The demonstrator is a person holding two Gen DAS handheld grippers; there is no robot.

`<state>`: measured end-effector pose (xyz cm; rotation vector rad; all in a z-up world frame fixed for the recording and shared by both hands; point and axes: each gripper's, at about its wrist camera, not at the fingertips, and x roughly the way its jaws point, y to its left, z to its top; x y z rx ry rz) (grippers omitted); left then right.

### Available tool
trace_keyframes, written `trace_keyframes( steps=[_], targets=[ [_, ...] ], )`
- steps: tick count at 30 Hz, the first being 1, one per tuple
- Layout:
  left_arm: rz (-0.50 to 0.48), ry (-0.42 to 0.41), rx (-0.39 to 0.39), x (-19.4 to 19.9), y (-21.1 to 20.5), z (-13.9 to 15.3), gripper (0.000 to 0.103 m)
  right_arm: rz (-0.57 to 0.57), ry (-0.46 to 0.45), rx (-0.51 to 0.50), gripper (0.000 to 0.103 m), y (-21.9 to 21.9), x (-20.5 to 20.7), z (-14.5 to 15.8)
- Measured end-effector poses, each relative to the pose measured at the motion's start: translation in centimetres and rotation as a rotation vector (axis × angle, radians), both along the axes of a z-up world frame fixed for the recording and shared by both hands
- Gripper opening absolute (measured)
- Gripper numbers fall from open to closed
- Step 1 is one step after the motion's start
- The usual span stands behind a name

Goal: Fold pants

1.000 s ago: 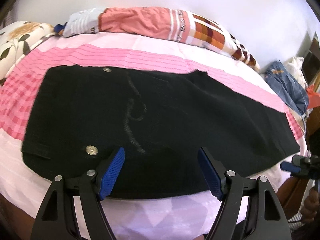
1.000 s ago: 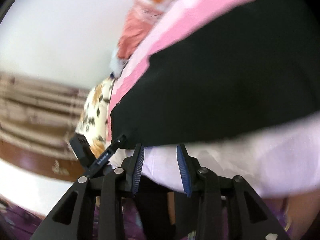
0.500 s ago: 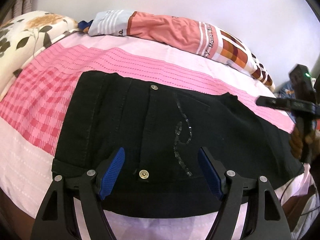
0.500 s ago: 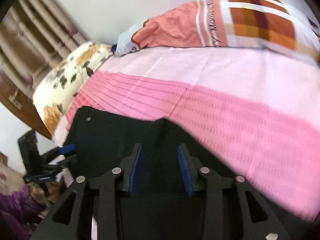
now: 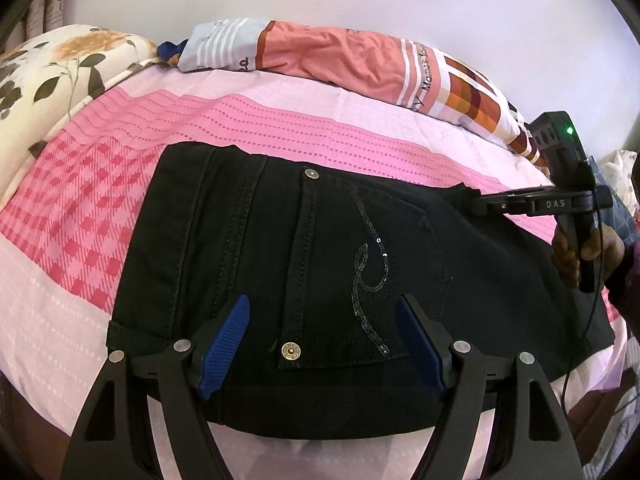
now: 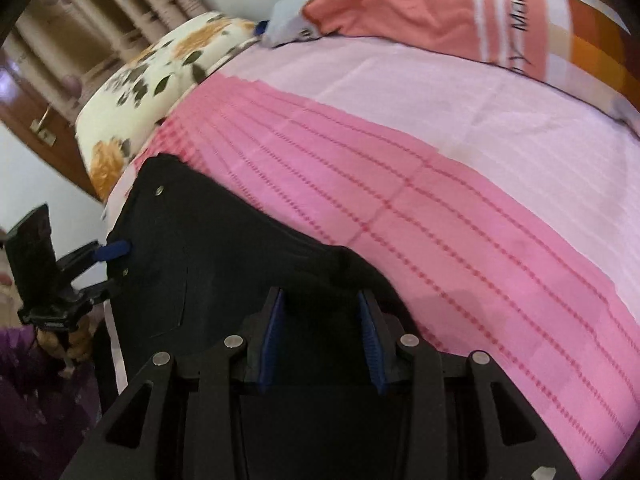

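Presently, one pair of black denim pants (image 5: 280,264) is seen laid flat across a bed, on one pink and white bedsheet with checked and dotted bands (image 5: 80,240). At the far left, one cream pillow with an orange and dark floral print (image 5: 52,80) is observed at the head of the bed. Along the far edge, beside the white wall, one salmon bolster with white stripes and an orange check panel (image 5: 340,60) is noted.

On the pants, two metal rivets are counted: one silver (image 5: 311,174) at the upper pocket corner and one brass (image 5: 291,351) at the lower. One looped sequin motif (image 5: 370,276) is recorded on the back pocket.

One left gripper (image 5: 322,348) is held over the near edge of the pants, its blue-padded fingers (image 5: 224,352) spread wide with nothing between them.

One right gripper (image 6: 320,336) is seen over the leg part of the pants; its fingers are narrow and closing, and whether cloth is pinched cannot be told. From the left wrist view, one hand (image 5: 588,252) is seen gripping its handle at the right.
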<state>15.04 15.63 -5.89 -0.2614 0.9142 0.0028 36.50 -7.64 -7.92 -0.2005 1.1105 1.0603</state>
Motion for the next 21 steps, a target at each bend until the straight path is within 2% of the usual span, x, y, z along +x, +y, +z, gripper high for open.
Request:
trace_keyframes(
  steps=[1,5,7,12,16,18,21],
  targets=[
    [0.000,0.002,0.002,0.0,0.0,0.0,0.076,0.012,-0.018,-0.011,0.027,0.2,-0.1,0.0],
    [0.009,0.001,0.001,0.1,0.0,0.0,0.076,0.031,-0.060,-0.020,0.018,1.2,-0.1,-0.1],
    [0.026,-0.011,0.010,0.0,0.0,0.1,0.076,0.005,-0.080,0.012,0.010,1.1,-0.4,0.3],
    [0.047,-0.041,0.019,0.1,0.3,-0.1,0.076,-0.083,-0.120,0.040,0.006,0.8,-0.2,0.7],
    [0.039,-0.050,0.060,0.5,-0.3,-0.6,0.077,-0.177,-0.056,0.073,0.005,0.1,2.0,-0.6],
    [0.017,-0.046,0.095,0.7,-0.7,-1.0,0.078,-0.174,-0.085,0.080,0.004,0.2,1.8,-1.0],
    [0.011,-0.048,0.081,0.9,-0.6,-0.8,0.080,-0.185,-0.076,0.088,0.004,0.2,2.0,-1.0]
  ],
)
